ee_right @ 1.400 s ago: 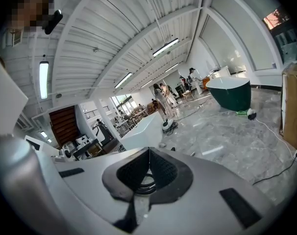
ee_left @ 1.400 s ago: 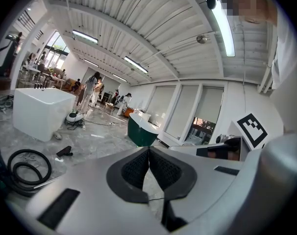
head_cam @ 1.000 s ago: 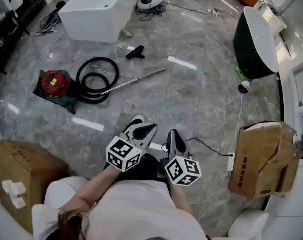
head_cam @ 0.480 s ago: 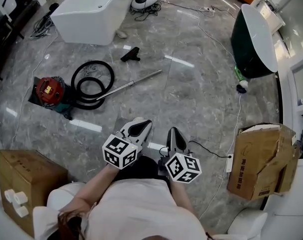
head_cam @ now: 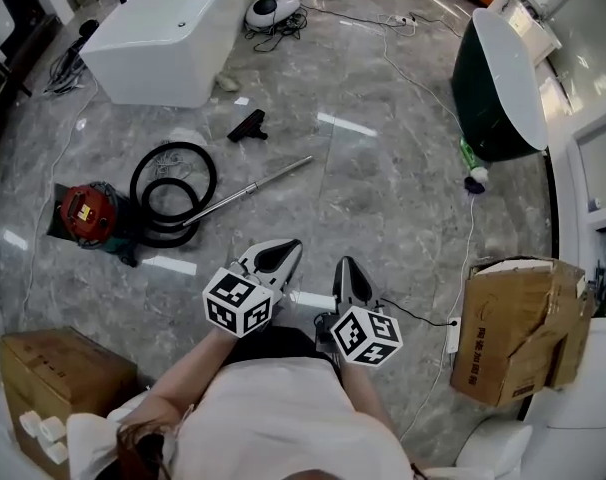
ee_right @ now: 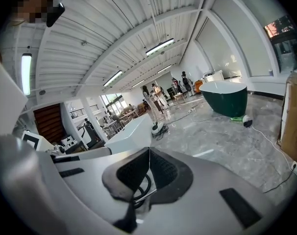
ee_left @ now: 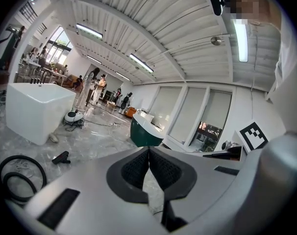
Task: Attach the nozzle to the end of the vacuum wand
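My left gripper [head_cam: 281, 252], right gripper [head_cam: 349, 266]: jaws closed, empty.
Nozzle [head_cam: 248, 125], vacuum wand [head_cam: 245, 189]: apart on floor [head_cam: 393, 193], far left.
Risk: coiled hose [head_cam: 173, 148] may drag the wand off line when lifted.

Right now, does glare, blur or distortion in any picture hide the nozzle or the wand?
Head view: sharp; glare makes bright streaks on the glossy floor, none over the nozzle or wand. Both gripper views: strong fisheye bending, dark corners; the nozzle is small but clear in the left one.
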`<state>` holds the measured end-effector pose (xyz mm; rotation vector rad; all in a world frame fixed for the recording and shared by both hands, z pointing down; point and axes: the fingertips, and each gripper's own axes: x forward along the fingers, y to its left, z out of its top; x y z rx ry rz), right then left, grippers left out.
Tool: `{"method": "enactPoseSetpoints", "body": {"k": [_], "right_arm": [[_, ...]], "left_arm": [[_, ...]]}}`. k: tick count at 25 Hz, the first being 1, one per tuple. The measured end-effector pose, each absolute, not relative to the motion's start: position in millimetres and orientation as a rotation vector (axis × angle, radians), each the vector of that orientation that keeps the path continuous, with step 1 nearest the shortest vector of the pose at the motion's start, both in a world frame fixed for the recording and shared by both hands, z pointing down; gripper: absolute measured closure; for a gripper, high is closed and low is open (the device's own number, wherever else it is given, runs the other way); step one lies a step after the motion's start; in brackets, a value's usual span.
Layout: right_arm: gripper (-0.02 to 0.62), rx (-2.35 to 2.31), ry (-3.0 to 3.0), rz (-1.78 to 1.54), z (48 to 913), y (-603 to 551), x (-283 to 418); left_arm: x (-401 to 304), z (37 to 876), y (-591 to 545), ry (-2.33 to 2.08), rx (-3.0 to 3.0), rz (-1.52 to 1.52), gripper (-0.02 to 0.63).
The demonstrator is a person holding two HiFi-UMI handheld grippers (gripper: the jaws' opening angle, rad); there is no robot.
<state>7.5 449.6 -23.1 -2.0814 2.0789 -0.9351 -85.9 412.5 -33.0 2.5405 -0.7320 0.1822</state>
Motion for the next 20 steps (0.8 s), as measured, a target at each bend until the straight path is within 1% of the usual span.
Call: {"method": "enactPoseSetpoints", "body": {"k": [10,20], "right_arm": [[0.578,-2.105,2.062,-0.908,-31,361,7],[0.578,-2.136,2.036,-0.939,-18,318,1]], "left_arm": [[-82,-40,323,-0.682,2.552,0.167,0.598],[-79,-29,272,-0.619,2.538,0.176,0.598]]}}
